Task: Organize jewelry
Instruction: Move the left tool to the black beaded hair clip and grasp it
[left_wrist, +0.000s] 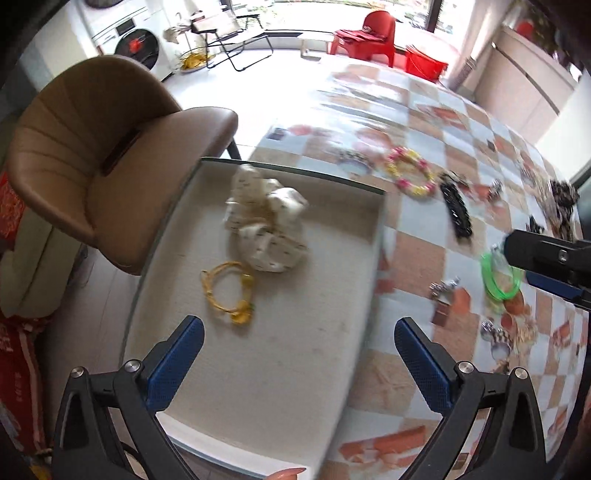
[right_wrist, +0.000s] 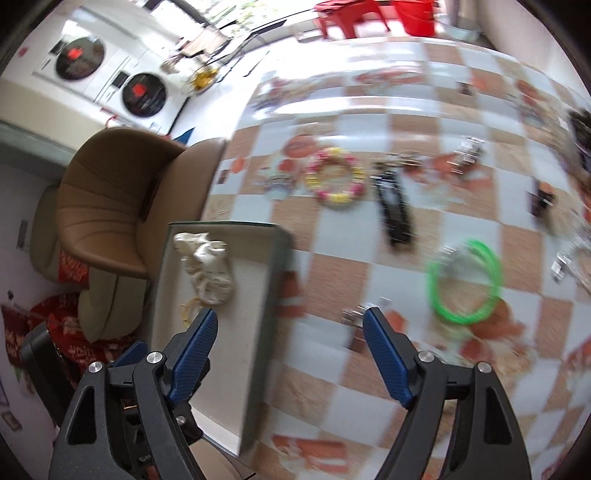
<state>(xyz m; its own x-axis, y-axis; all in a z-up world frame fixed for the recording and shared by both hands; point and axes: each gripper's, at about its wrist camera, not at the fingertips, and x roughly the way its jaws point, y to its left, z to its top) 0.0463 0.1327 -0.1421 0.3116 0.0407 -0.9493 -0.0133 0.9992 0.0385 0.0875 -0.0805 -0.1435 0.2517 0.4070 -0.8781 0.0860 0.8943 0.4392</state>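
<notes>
Checkered table (right_wrist: 388, 369) bearing tray (right_wrist: 273, 295), blurred, seemingly jewelry.

The tablecloth (right_wrist: 388, 376) is checked orange and white. In the grey tray (left_wrist: 380, 236) lie a cream scrunchie (left_wrist: 267, 225) and a yellow cord (left_wrist: 229, 291); the hoop (right_wrist: 463, 282) is neon green.

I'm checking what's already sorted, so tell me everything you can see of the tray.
The tray is a shallow rectangle with rounded corners, a thin dark raised rim and a pale beige, fabric-like lining. It lies flat at the table's edge beside the brown chair. Inside rest a cream patterned scrunchie and a yellow cord bracelet. Neither hand-held gripper touches it.
</notes>
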